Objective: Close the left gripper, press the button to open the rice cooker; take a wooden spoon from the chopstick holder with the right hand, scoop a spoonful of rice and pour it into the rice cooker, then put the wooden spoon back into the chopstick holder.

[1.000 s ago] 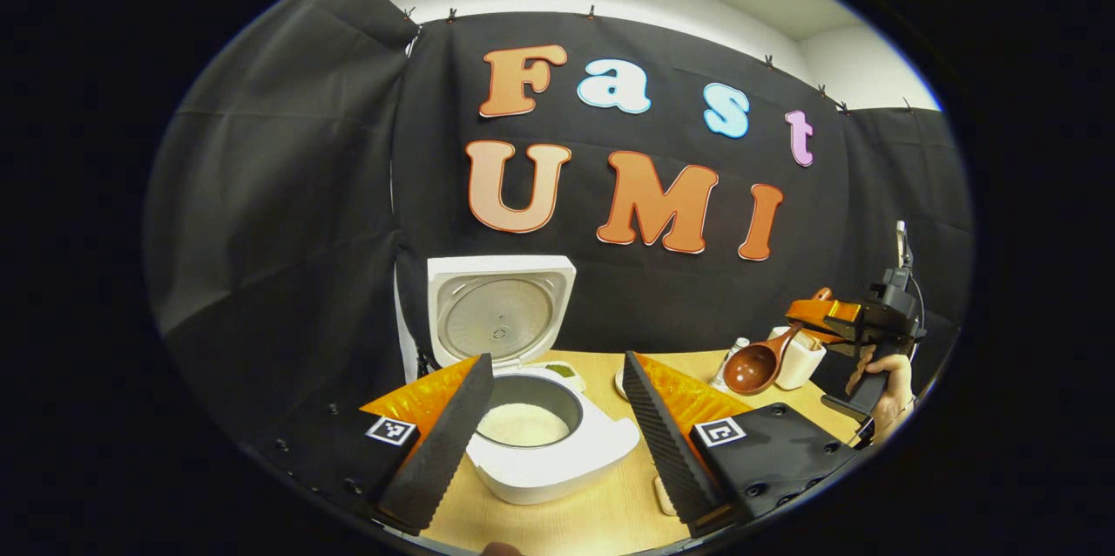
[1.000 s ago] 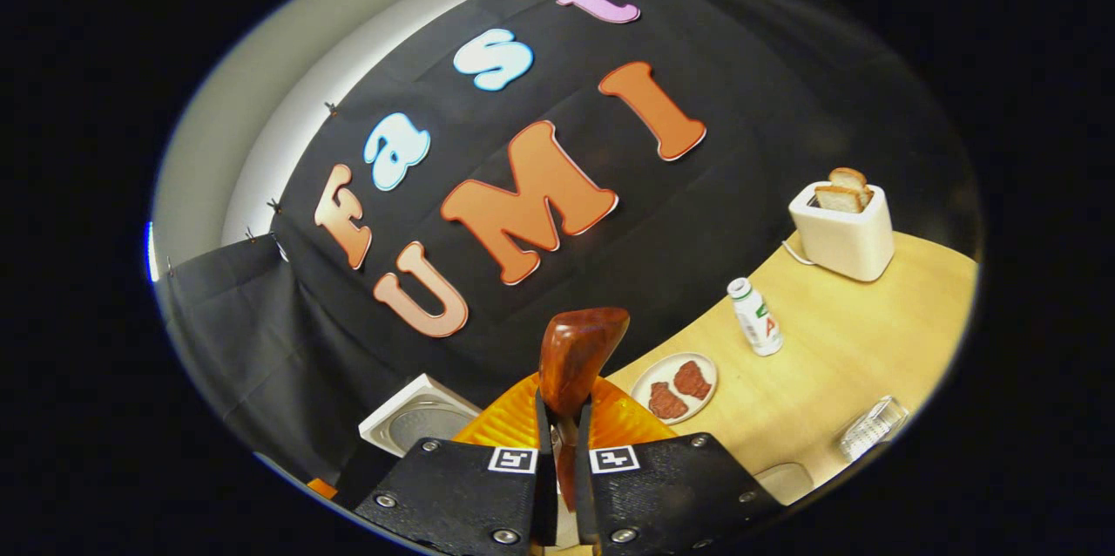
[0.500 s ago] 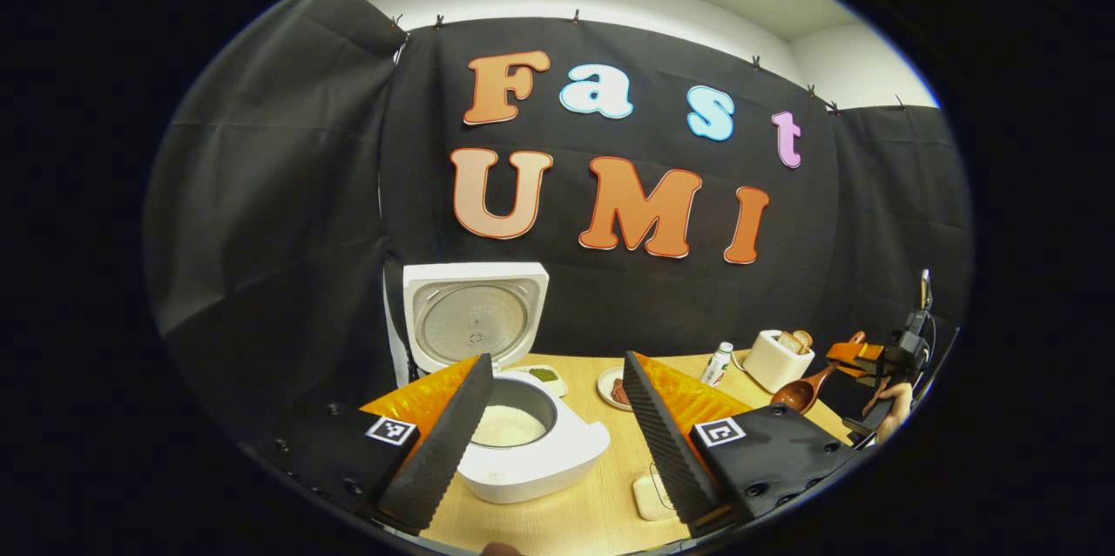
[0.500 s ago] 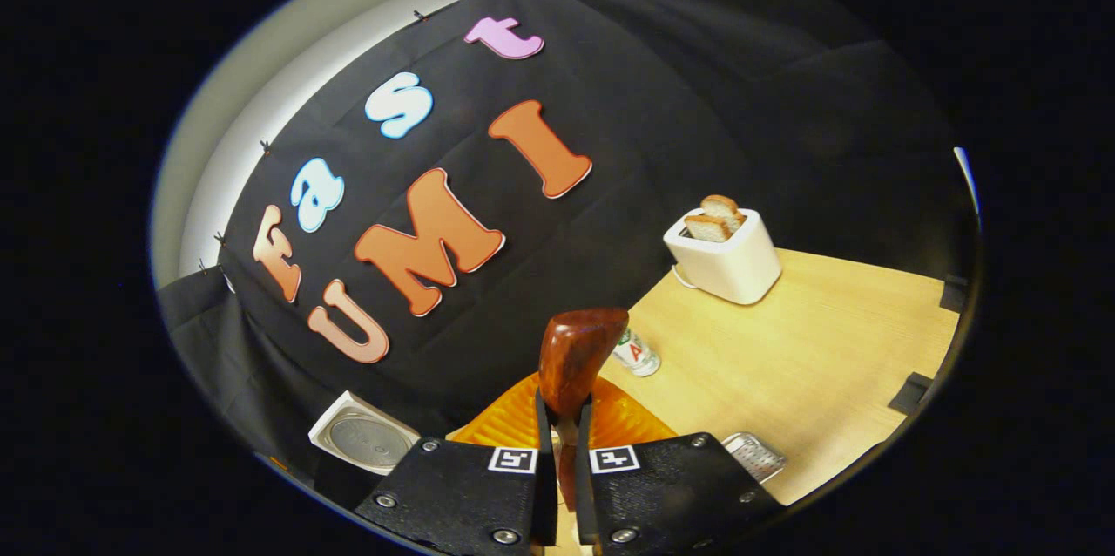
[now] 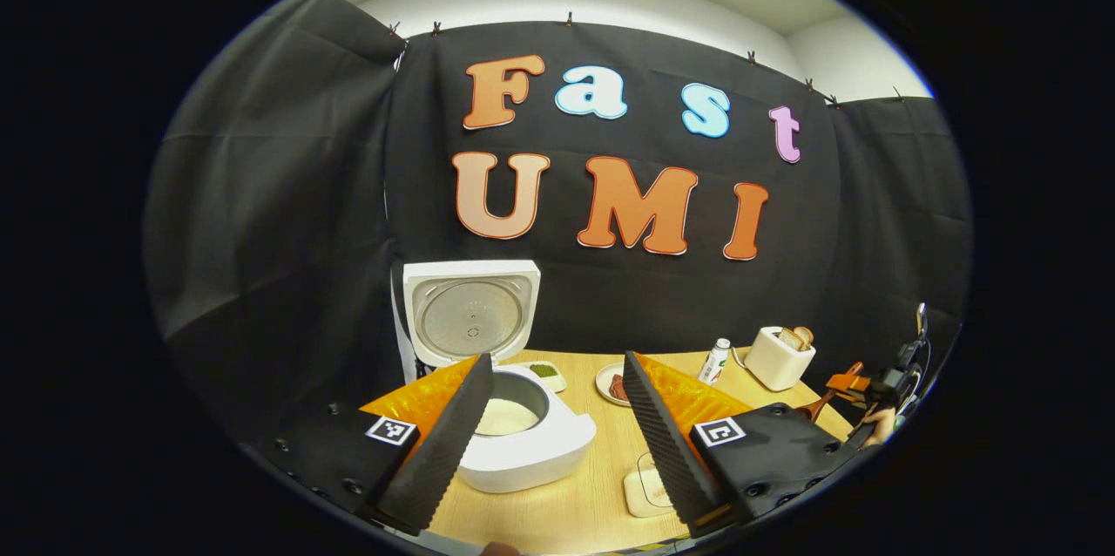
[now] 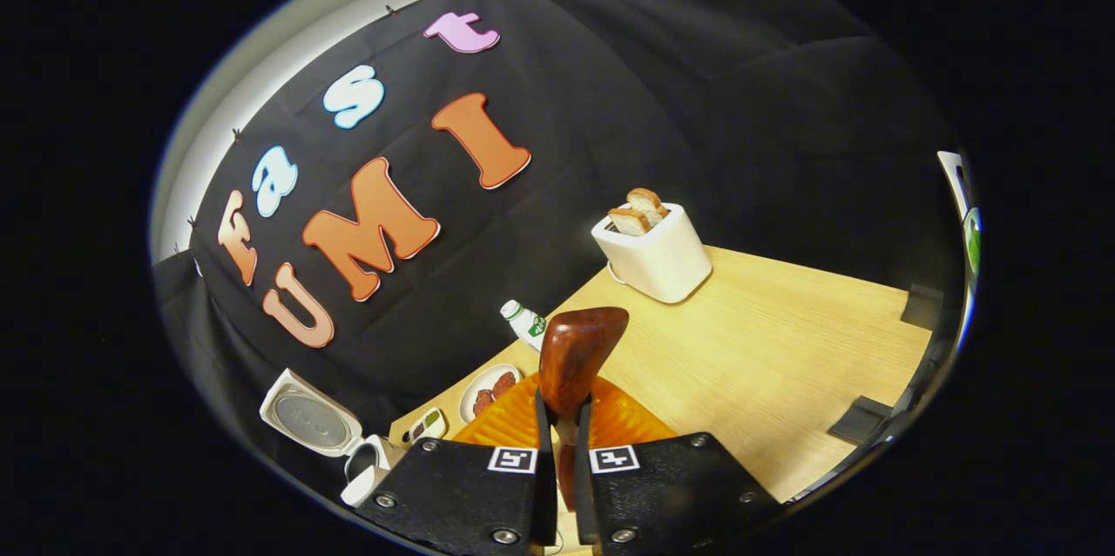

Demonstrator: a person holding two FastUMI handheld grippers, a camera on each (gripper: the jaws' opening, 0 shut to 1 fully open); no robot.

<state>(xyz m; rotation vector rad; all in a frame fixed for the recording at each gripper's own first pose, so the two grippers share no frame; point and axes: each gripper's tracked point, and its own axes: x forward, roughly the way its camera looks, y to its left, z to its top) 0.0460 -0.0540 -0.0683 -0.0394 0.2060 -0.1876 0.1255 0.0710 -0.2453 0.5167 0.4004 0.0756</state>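
Observation:
The white rice cooker [image 5: 523, 451] stands with its lid [image 5: 470, 312] up, and white rice shows in its pot [image 5: 505, 418]. My left gripper [image 5: 549, 430] hovers in front of it, open, with nothing between the fingers. At the far right of the left gripper view a hand holds my right gripper [image 5: 849, 383], low over the table's right edge, with the wooden spoon [image 5: 817, 406] in it. In the right gripper view the right gripper [image 6: 562, 443] is shut on the reddish-brown wooden spoon [image 6: 579, 351]. The rice cooker [image 6: 318, 425] lies far off at the lower left there.
On the wooden table [image 6: 766, 364] stand a white toaster [image 6: 658, 251] with toast, a small bottle [image 6: 525, 322], a plate of food [image 6: 489, 386] and a small dish [image 6: 425, 425]. A pale flat object [image 5: 643, 491] lies beside the cooker.
My right gripper has swung right and down, away from the rice cooker, keeping the spoon. The left gripper has drawn back a little; it stays open.

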